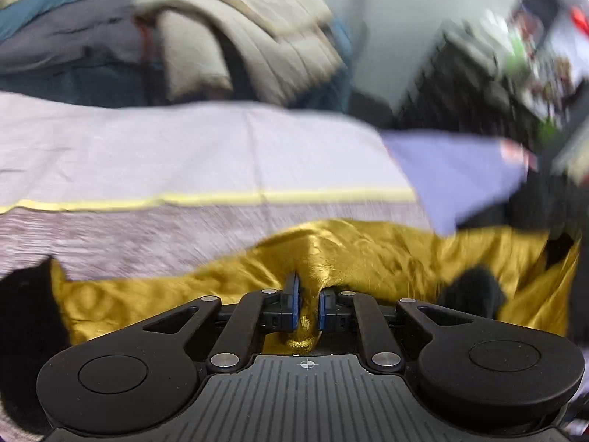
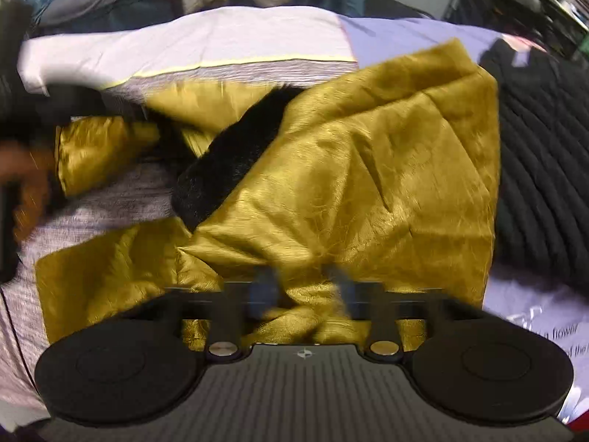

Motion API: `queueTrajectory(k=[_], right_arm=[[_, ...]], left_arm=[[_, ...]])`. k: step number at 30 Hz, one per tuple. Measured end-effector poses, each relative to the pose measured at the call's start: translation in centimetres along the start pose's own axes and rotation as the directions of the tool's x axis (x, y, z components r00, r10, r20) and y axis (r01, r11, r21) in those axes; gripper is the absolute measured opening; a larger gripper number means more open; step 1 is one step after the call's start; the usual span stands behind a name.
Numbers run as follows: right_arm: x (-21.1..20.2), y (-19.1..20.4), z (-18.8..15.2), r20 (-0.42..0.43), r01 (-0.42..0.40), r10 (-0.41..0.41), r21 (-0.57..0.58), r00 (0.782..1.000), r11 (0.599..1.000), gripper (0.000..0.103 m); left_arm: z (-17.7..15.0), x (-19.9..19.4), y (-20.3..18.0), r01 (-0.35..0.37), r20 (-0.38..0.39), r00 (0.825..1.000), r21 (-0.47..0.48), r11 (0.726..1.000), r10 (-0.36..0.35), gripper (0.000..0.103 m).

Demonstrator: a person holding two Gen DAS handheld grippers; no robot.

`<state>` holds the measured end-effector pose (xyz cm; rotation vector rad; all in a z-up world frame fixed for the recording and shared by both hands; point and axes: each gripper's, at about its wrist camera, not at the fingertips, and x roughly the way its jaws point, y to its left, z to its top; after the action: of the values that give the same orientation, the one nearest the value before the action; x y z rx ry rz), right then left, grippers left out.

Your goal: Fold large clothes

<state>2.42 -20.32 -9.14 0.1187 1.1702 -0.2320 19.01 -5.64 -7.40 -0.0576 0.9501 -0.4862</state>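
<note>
The bed (image 2: 221, 33) with its pale lilac cover is filling the middle of both views, a thin yellow stripe (image 1: 206, 199) running left to right across it. On the near part of that cover the gold satin garment (image 2: 368, 169) is lying spread and crumpled, its black fur collar (image 2: 228, 162) slanting across the left half. A black ribbed garment (image 2: 545, 169) is lying just beside its right edge, and a heap of beige, grey and teal clothes (image 1: 235, 37) is sitting at the far side of the bed.

You are holding your left gripper (image 1: 308, 294) low and roughly level, pointing toward the far side, with its blue-padded fingers (image 1: 292, 294) nearly together and clenched on a raised ridge of the gold satin garment (image 1: 368, 258).

Your right gripper (image 2: 302, 287) is hanging over the near edge of the same garment, tilted down onto it. Its fingers (image 2: 267, 283) are smeared by motion blur and standing apart with bunched satin between them; you cannot tell from this whether they are pinching the cloth or loose.
</note>
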Motion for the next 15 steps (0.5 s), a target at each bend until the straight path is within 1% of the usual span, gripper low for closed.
queueTrajectory(k=[2,3,5,7,9,10,11,13,14,15], right_arm=[[-0.7,0.2,-0.1,0.031,-0.027,0.027,0.008,0.999,1.000,0.008],[-1.4,0.4,0.0,0.055,-0.044,0.043,0.012,0.998,0.999,0.008],[-3.8,0.6,0.1,0.131,-0.092,0.091,0.002,0.987,0.996,0.006],[-6.6,0.8,0.5,0.220,-0.099,0.102,-0.022,0.970,0.995,0.005],[-9.4,0.8,1.0,0.303,-0.087,0.097,-0.045,0.948,0.995,0.004],[-10.5,0.9,1.2,0.342,-0.070,0.089,-0.067,0.935,0.995,0.003],[-11.5,0.9,1.4,0.373,-0.070,0.094,-0.077,0.923,0.995,0.002],[-13.0,0.4,1.7,0.407,-0.120,0.137,-0.069,0.903,0.990,0.002],[-13.5,0.1,1.9,0.420,-0.135,0.146,-0.056,0.896,0.989,0.002],[-14.1,0.0,2.1,0.441,-0.138,0.144,-0.046,0.886,0.989,0.002]], left_arm=[[0.8,-2.8,1.3,-0.034,0.072,0.997,-0.034,0.999,0.037,0.051],[1.0,-4.4,2.1,-0.053,0.114,0.992,-0.059,0.997,0.059,0.051],[1.2,-8.2,4.1,-0.110,0.188,0.974,-0.111,0.988,0.130,0.051],[1.3,-12.2,6.0,-0.178,0.255,0.945,-0.132,0.975,0.207,0.051],[1.1,-16.2,7.8,-0.259,0.303,0.908,-0.135,0.956,0.289,0.051],[1.0,-18.0,8.8,-0.290,0.316,0.892,-0.146,0.946,0.323,0.051],[0.8,-19.6,9.8,-0.314,0.326,0.877,-0.167,0.935,0.353,0.051],[0.2,-22.6,11.4,-0.342,0.336,0.853,-0.219,0.914,0.400,0.051],[0.2,-23.6,11.6,-0.361,0.335,0.842,-0.230,0.904,0.422,0.052],[0.0,-24.7,11.7,-0.389,0.342,0.828,-0.223,0.894,0.445,0.052]])
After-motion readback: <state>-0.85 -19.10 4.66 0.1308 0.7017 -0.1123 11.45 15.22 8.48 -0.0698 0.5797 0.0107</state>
